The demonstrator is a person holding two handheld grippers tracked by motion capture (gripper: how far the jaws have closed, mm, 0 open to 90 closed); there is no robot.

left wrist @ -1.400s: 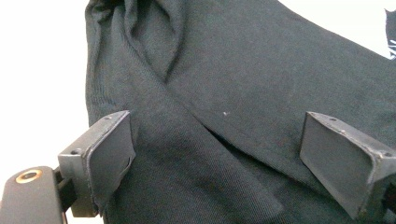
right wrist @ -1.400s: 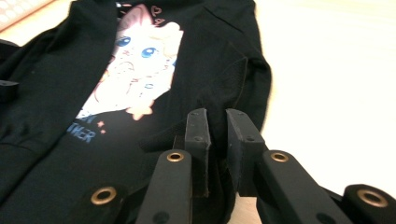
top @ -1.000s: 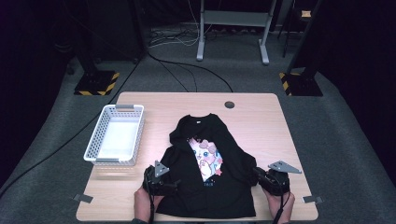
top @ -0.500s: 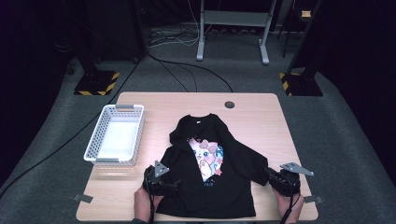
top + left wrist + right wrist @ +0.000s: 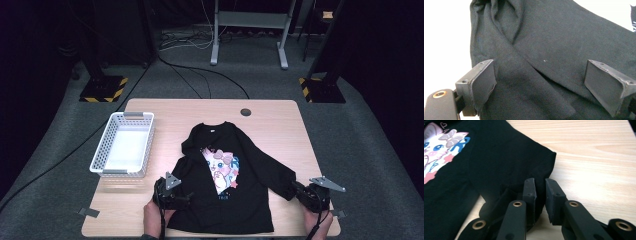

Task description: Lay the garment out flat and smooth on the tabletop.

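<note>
High view: a black T-shirt [image 5: 235, 185] with a pink and white cartoon print [image 5: 221, 169] lies spread on the wooden table [image 5: 280, 125], collar toward the far edge and hem toward the person. One sleeve is folded in over the chest on the left side, while the other sleeve [image 5: 277, 175] stretches out toward the right.

A white plastic basket [image 5: 102, 150] with perforated walls stands on the left part of the table, just beside the shirt but apart from it. Its pale floor is bare.

At the near left, the left gripper [image 5: 182, 199] rests at the shirt's lower left part. In the left gripper view its jaws stand wide apart over dark folded cloth [image 5: 541, 62], one on either side of a crease, and nothing is pinched between them.

At the near right, the right gripper [image 5: 299, 191] sits at the end of the outstretched sleeve. In the right gripper view its jaws are drawn nearly together, with the sleeve's cuff edge [image 5: 549, 167] bunched at the tips [image 5: 540, 185]; black fabric lies gathered against the left jaw, so it appears clamped on the sleeve end.

A small dark round grommet [image 5: 245, 112] sits in the tabletop near the far edge.
</note>
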